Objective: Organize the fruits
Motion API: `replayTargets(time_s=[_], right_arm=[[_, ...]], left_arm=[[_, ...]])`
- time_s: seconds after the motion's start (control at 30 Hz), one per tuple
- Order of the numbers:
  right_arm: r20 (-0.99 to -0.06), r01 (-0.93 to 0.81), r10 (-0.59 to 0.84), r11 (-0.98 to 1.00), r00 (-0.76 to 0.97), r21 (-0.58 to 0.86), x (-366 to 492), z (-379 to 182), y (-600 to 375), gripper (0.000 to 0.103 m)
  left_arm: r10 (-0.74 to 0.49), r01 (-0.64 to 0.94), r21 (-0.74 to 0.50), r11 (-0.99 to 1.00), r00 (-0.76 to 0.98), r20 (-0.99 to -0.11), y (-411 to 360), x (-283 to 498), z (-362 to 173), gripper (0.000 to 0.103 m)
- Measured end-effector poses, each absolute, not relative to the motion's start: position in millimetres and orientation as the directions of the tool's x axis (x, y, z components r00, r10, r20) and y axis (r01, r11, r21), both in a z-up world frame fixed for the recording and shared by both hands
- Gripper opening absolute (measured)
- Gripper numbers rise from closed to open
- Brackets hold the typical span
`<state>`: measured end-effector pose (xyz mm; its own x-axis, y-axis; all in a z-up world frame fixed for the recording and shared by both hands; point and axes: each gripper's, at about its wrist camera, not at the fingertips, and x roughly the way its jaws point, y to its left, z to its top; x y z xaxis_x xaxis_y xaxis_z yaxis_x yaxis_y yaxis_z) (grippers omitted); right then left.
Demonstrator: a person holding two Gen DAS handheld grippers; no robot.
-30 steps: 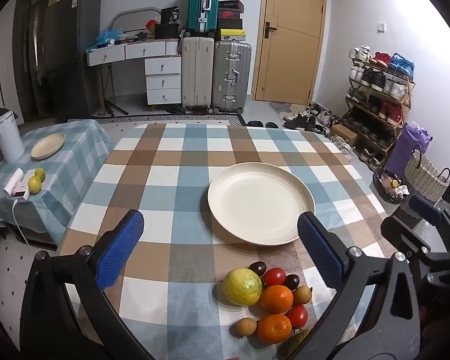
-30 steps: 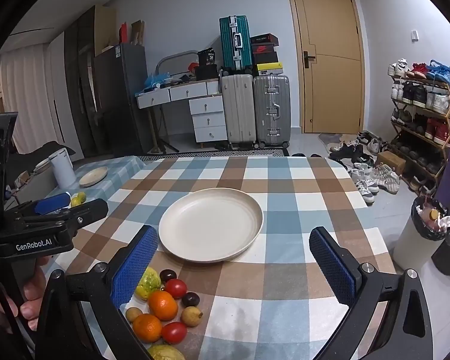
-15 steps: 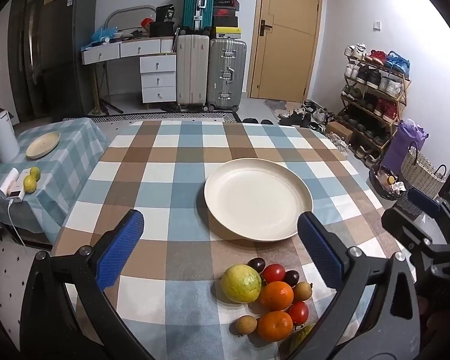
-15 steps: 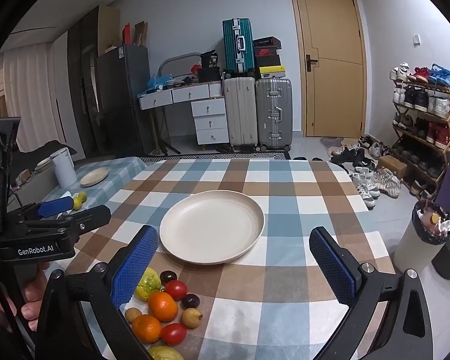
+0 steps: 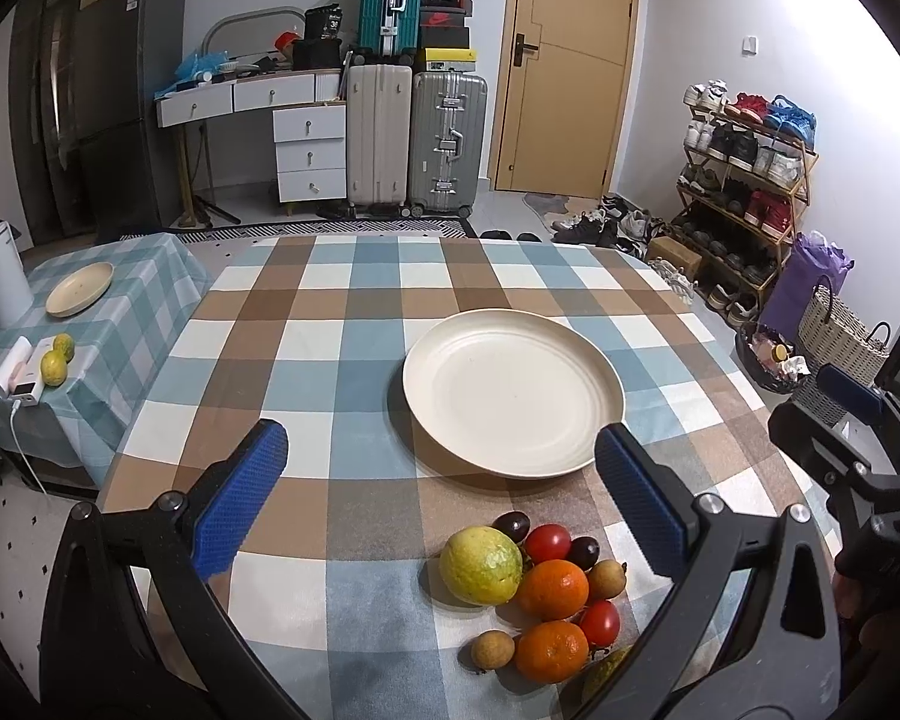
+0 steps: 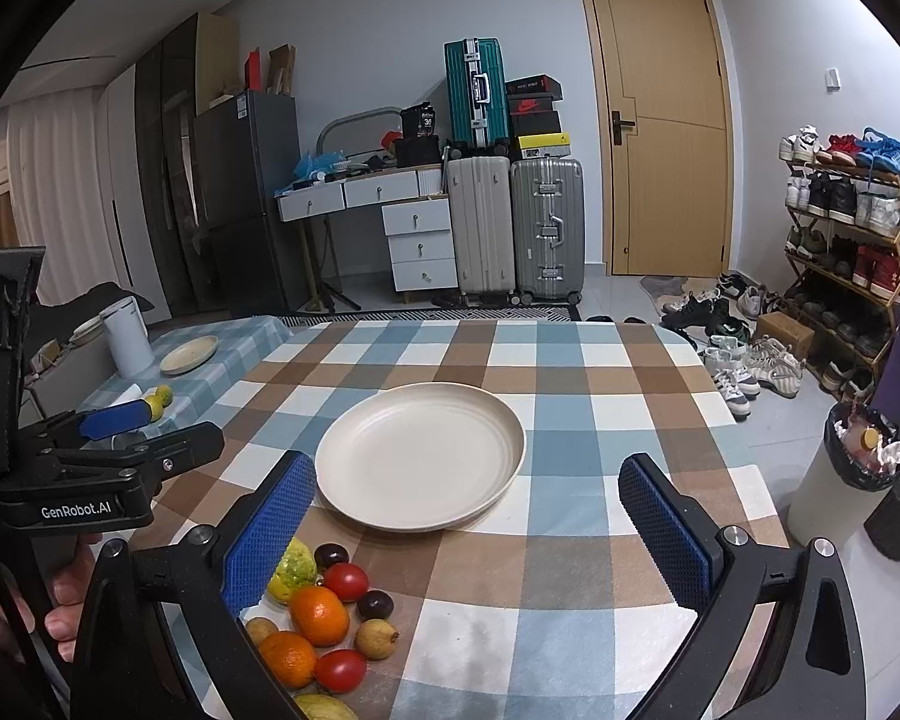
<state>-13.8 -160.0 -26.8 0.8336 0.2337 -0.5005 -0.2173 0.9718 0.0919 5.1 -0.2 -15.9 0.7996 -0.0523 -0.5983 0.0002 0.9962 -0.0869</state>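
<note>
Plate (image 5: pixel 513 399): bare, mid-table (image 5: pixel 354 276).
Fruit (image 5: pixel 534 588): all piled near the table's near edge, just short of the plate; none moved yet.
Left gripper (image 5: pixel 438 501): jaws apart, holding nothing, above the table.
Right gripper (image 6: pixel 468 534): jaws apart, holding nothing.
Left to do: judged, everything.

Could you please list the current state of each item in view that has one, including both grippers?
Left gripper: open, holding nothing.
Right gripper: open, holding nothing.
Round cream plate: upright on the checked tablecloth, nothing on it.
Pile of mixed fruit: on the cloth beside the plate, untouched.
Tan wooden door: closed.
White desk drawers: closed.
</note>
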Motion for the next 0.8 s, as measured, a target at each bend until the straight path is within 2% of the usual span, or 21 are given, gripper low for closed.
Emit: replayTargets(time_s=[0.8], right_arm=[[-0.502,-0.215,0.235,0.972,0.832,0.098,-11.8,-30.0,-161.9,0.103]], left_arm=[[-0.071,0.011,-0.102,0.995,0.794,-0.604,0.3,8.0,-29.3,0.102]])
